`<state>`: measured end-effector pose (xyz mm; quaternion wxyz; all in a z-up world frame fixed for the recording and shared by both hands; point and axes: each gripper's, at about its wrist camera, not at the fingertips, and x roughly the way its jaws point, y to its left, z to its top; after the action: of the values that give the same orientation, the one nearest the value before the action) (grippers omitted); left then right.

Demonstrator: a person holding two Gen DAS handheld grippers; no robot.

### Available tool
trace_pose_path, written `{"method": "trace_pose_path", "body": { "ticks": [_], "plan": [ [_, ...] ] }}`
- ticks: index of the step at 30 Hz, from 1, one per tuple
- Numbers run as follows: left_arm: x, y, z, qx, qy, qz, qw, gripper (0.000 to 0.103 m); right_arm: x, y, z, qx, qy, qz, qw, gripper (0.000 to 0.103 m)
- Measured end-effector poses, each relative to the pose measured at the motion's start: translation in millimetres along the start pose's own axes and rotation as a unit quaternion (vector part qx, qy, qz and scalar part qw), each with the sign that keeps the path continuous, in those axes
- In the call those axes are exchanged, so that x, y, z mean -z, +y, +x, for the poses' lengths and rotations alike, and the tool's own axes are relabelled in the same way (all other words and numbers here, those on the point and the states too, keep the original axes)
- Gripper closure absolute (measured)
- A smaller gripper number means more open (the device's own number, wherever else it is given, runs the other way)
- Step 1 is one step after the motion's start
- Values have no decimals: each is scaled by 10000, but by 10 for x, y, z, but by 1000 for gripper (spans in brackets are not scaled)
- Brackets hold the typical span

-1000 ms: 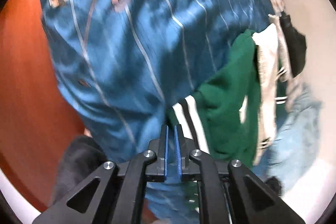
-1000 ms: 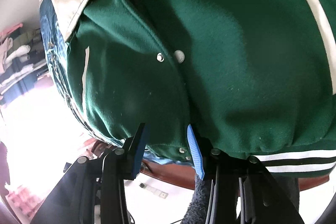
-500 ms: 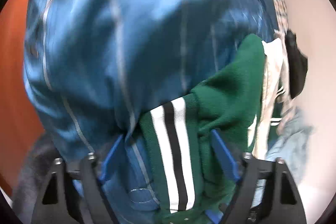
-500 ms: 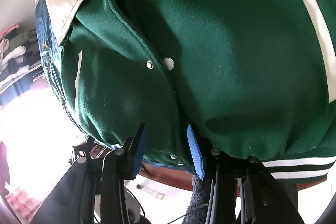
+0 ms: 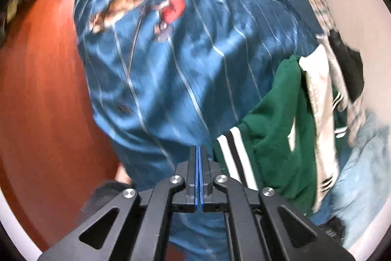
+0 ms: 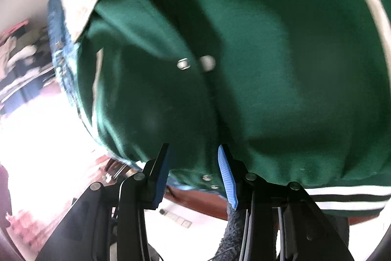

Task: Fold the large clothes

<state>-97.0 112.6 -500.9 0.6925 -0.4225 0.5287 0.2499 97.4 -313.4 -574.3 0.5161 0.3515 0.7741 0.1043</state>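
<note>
A heap of clothes is lying on the counter (image 5: pixel 44 99). In the left wrist view the striped shirt (image 5: pixel 176 70) is spreading over the middle of the heap, with bare counter showing to its left. The jacket (image 5: pixel 276 129) is lying to the right of the shirt, its edge overlapping it. Further right, other garments (image 5: pixel 361 163) are lying beside the jacket. The left gripper (image 5: pixel 198 151) is hanging over the shirt's near edge, just left of the jacket's striped hem. In the right wrist view the jacket's hem (image 6: pixel 210 177) is sitting between the fingers of the right gripper (image 6: pixel 194 158), the counter edge showing below it.
</note>
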Motion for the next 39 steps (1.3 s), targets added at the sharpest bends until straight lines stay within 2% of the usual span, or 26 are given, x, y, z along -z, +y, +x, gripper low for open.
{"method": "trace_pose_path", "body": {
  "ticks": [1, 2, 3, 5, 7, 8, 9, 13, 16, 17, 19, 20, 21, 22, 25, 26, 27, 28, 30, 31, 32, 34, 35, 36, 37, 39],
  "plan": [
    [-35, -107, 92, -225, 137, 310, 9992, 101, 17, 37, 7, -98, 28, -32, 9999, 61],
    [-46, -196, 164, -618, 247, 741, 9950, 100, 46, 86, 16, -242, 61, -90, 9996, 61],
    [-41, -284, 219, -973, 184, 1219, 9876, 99, 82, 134, 23, -313, 82, -166, 9993, 59],
    [-21, -353, 284, -1177, 66, 1735, 9778, 98, 191, 255, 95, -445, 216, -303, 9983, 54],
    [-26, -474, 404, -1589, -46, 2424, 9571, 83, 311, 314, 278, -748, 493, -212, 9958, 54],
    [-44, -527, 465, -1874, -107, 2721, 9438, 47, 371, 312, 408, -901, 620, -51, 9940, 54],
    [-70, -559, 511, -2082, -137, 2918, 9334, 2, 430, 299, 569, -1076, 713, 147, 9915, 54],
    [-219, -569, 704, -2818, -357, 3609, 8883, 0, 539, 270, 1135, -1528, 667, 764, 9830, 54],
    [-329, -468, 810, -3029, -374, 3864, 8704, 0, 585, 264, 1498, -2035, 424, 1370, 9685, 54],
    [-360, -418, 845, -3024, -338, 3937, 8674, 0, 587, 292, 1583, -2177, 202, 1510, 9640, 54],
    [-405, -337, 924, -2938, -218, 3993, 8682, 0, 601, 330, 1633, -2430, -250, 1725, 9542, 57],
    [-437, -304, 969, -2830, -137, 4010, 8711, 0, 617, 356, 1638, -2529, -489, 1813, 9491, 80],
    [-462, -266, 980, -2739, -88, 4026, 8734, 0, 625, 395, 1649, -2624, -600, 1832, 9455, 93],
    [-477, -255, 971, -2675, -43, 4023, 8756, 0, 633, 445, 1656, -2668, -650, 1816, 9443, 93],
    [-594, -141, 1033, -2257, 176, 3864, 8941, 0, 792, 586, 1665, -2818, -638, 1945, 9374, 96],
    [-640, -87, 1047, -2076, 271, 3771, 9022, 0, 904, 666, 1687, -2902, -488, 1975, 9351, 96],
    [-713, -7, 1067, -1783, 414, 3600, 9148, 0, 995, 732, 1702, -2999, -374, 1989, 9323, 96],
    [-786, 64, 1088, -1554, 543, 3460, 9237, 0, 1080, 799, 1717, -3107, -251, 1988, 9291, 96],
    [-897, 176, 1106, -1156, 768, 3364, 9315, 0, 1226, 952, 1696, -3195, -169, 1918, 9278, 97],
    [-931, 194, 1106, -1073, 835, 3396, 9307, 0, 1247, 1014, 1694, -3185, -151, 1814, 9303, 97],
    [-947, 197, 1103, -1047, 883, 3410, 9300, 0, 1237, 1034, 1688, -2946, -182, 1705, 9401, 96],
    [-967, 174, 1074, -1109, 934, 3447, 9274, 0, 1175, 1039, 1723, -2011, -268, 1251, 9712, 87],
    [-1006, 157, 1051, -1201, 893, 3485, 9253, 0, 1110, 1060, 1773, -1348, -106, 961, 9861, 69],
    [-993, 116, 997, -1348, 795, 3558, 9214, 0, 1073, 1075, 1798, -707, 109, 745, 9947, 61],
    [-981, 84, 957, -1422, 717, 3603, 9191, 0, 1066, 1076, 1735, -413, 143, 559, 9975, 61],
    [-949, -41, 820, -1504, 476, 3704, 9154, 0, 1072, 1131, 1521, -495, 186, 159, 9985, 55]
  ]
}}
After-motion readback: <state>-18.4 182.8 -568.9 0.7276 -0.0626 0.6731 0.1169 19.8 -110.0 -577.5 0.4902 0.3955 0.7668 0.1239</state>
